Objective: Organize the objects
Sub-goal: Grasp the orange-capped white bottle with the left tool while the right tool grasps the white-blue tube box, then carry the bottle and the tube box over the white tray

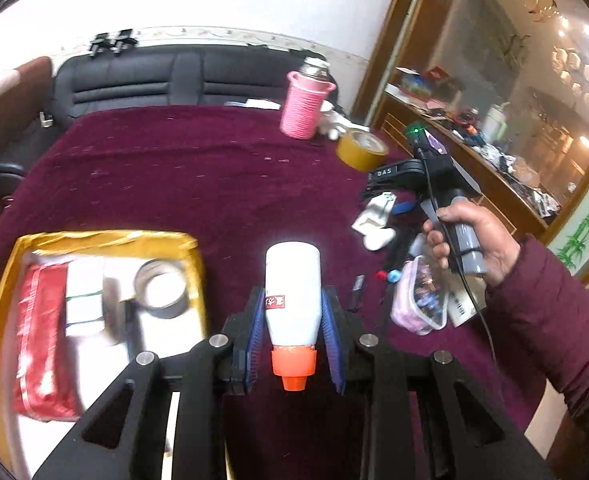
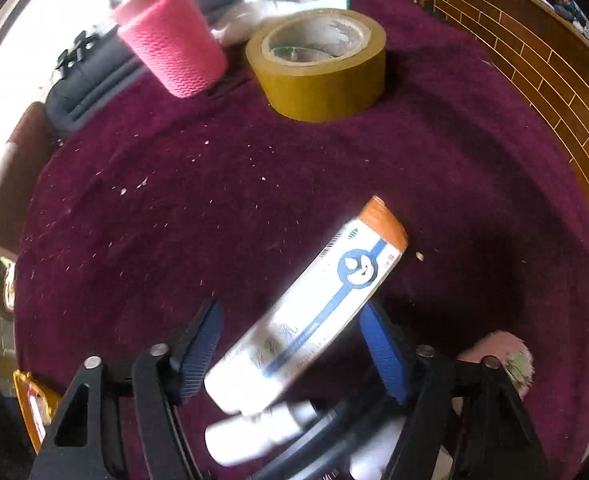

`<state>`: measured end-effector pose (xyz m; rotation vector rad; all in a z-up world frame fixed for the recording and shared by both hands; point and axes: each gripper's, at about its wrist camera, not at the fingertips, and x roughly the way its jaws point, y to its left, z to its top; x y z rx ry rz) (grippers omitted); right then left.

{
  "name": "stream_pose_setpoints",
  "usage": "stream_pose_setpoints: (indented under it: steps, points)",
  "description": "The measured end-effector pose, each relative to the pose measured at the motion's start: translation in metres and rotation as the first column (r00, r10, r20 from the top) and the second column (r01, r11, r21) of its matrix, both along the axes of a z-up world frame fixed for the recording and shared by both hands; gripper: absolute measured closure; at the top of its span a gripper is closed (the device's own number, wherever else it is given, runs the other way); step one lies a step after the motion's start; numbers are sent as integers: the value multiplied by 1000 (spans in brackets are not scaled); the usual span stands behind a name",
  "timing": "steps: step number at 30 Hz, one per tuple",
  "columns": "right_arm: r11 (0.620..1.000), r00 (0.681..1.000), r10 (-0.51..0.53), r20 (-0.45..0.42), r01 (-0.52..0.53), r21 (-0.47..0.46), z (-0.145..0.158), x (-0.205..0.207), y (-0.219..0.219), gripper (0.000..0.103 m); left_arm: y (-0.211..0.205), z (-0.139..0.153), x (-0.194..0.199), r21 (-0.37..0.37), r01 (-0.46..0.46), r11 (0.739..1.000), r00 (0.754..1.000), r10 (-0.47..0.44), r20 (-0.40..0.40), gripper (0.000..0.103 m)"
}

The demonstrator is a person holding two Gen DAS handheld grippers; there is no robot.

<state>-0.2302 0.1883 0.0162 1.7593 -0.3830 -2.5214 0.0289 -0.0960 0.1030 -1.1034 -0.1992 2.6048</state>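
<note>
My left gripper is shut on a white bottle with an orange cap, held above the maroon cloth with the cap toward the camera. To its left lies a gold-edged box holding a red pouch, a grey tape roll and white items. My right gripper points down, open, over a white tube with an orange end and a blue logo, lying slantwise between the blue pads. In the left wrist view the right gripper hangs over a pile of small items.
A pink-sleeved flask and a brown tape roll stand at the far side. A pink pouch, a small black stick and other white bottles lie near the right gripper. A wooden cabinet stands on the right.
</note>
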Motion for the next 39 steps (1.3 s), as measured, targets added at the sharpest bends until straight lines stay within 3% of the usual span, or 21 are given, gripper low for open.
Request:
stream_pose_setpoints:
  steps: [3,4,6,9,13,22,28,33,39]
  points:
    - [998,1000,1,-31,1,60,1,1,-10,41,-17,-5,7,33,-30,999,999,30,13,77]
    - [996,999,2,-41,1,87,2,3,-13,57,-22,-7,8,38,-40,998,999,40,16,77]
    - [993,998,10,-57,-4,115,3,7,-17,67,-28,-12,10,47,-58,997,998,57,25,77]
    - [997,998,9,-66,-4,82,3,12,-10,78,-31,-17,13,65,-73,995,997,70,39,77]
    - [999,996,16,-86,-13,35,7,23,-4,85,-36,-19,19,74,-84,994,996,81,41,77]
    - [993,986,55,-155,-70,-99,38,53,-7,87,-51,-11,48,100,-128,987,992,127,23,77]
    - [968,971,127,-202,-166,-190,67,103,-26,87,-69,-2,76,101,-187,977,982,186,18,77]
    - [934,950,213,-230,-267,-238,82,154,-63,87,-86,-8,95,91,-235,968,972,232,42,77]
    - [877,919,327,-220,-382,-291,78,204,-126,86,-103,-29,97,55,-276,960,958,269,102,77]
